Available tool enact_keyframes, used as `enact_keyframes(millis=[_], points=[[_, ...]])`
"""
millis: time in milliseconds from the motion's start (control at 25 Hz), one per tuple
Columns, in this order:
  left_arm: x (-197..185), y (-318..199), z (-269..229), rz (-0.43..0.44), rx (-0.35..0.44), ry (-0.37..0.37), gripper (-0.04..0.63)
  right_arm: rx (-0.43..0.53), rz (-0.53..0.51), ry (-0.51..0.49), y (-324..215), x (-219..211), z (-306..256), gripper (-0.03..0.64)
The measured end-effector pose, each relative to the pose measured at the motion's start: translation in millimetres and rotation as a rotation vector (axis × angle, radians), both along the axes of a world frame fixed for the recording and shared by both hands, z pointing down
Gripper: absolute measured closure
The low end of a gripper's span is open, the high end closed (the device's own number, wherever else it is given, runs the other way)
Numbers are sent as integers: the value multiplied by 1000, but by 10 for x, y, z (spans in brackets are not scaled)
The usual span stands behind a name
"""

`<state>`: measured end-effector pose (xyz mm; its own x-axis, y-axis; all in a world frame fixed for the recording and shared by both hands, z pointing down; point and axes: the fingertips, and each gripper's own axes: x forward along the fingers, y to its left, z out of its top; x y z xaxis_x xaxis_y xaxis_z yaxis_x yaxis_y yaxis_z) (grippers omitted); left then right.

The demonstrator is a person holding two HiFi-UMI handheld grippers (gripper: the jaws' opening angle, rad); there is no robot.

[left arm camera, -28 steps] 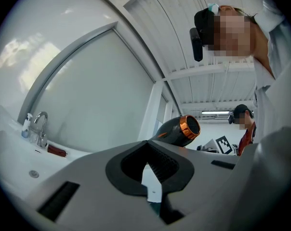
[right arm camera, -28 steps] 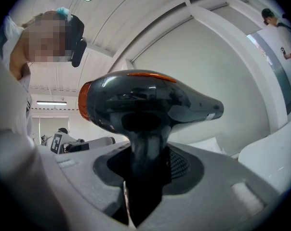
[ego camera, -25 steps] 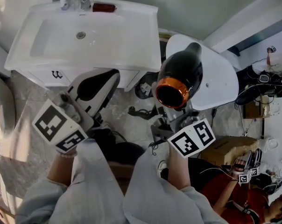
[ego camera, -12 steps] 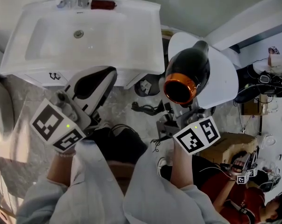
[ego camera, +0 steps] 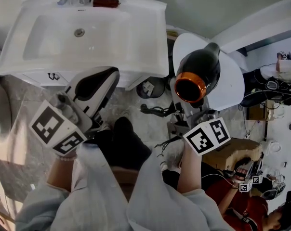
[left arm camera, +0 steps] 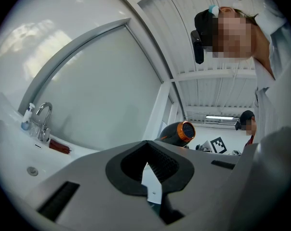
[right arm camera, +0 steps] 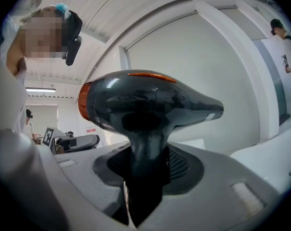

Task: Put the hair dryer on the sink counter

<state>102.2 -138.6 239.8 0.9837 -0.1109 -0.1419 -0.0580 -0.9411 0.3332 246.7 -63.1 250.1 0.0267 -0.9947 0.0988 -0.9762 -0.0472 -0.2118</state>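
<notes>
Beside the white sink desk (ego camera: 155, 42), we are clamping a black orange-ringed hair dryer (right arm camera: 145, 105) in the level right gripper (right arm camera: 144, 177); left gripper (left arm camera: 148, 170) closed, empty.

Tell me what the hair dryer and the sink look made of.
The hair dryer: probably plastic, glossy black; light glints across its shell. Its orange ring: metallic-looking sheen, possibly coated plastic. The sink: likely glazed ceramic, smooth glossy white with soft reflections.

head view downward, left view shares sink (ego camera: 148, 37)
</notes>
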Motion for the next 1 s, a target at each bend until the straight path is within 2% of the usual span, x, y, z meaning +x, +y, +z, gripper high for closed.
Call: enact_keyframes(millis=[520,1000], points=[[347,-212,-54,-46,23,-17,592,-38,-13,24,-217,555,201,460],[692,-476,-138,-119,24,-32,592,-125,-108,38,-600,975,509,460]])
